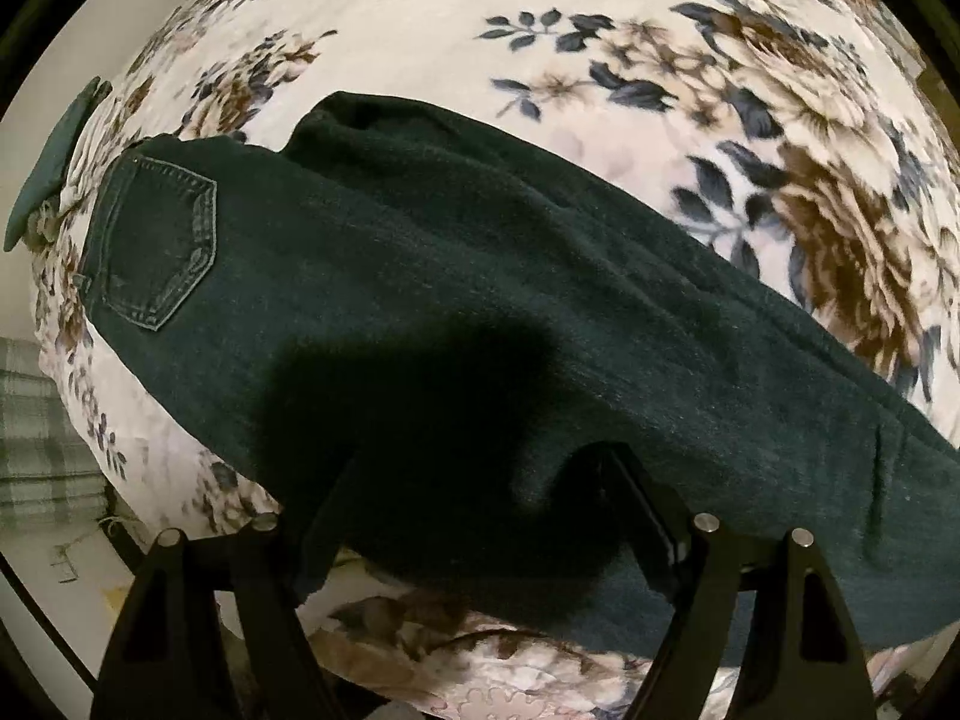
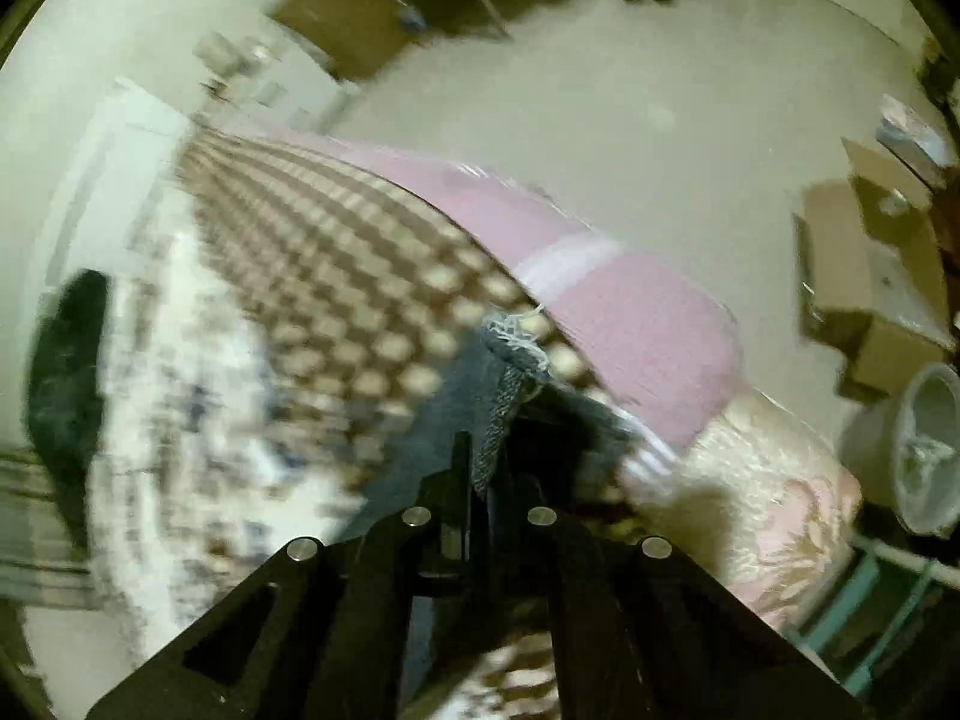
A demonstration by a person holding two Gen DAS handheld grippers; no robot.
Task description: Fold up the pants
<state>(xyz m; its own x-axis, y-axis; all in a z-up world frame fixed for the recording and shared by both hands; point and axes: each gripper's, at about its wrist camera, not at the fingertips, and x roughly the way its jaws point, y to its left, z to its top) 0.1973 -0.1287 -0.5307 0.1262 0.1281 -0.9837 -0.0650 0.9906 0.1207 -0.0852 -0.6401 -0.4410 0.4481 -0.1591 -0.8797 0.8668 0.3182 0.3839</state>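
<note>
Dark jeans (image 1: 420,276) lie on a floral blanket (image 1: 600,30), folded lengthwise, back pocket (image 1: 159,246) at the left. My left gripper (image 1: 474,498) hovers over the near edge of the jeans; its fingers stand wide apart and open, the left fingertip hidden by shadow. My right gripper (image 2: 480,456) is shut on the frayed hem (image 2: 510,354) of a jeans leg and holds it above the bed; this view is blurred by motion. A dark part of the jeans (image 2: 66,354) shows at the far left.
A checked and pink bedspread (image 2: 600,294) covers the bed. Cardboard boxes (image 2: 870,276) and a grey bucket (image 2: 924,444) stand on the floor at the right. A dark green cloth (image 1: 54,162) lies at the blanket's left edge.
</note>
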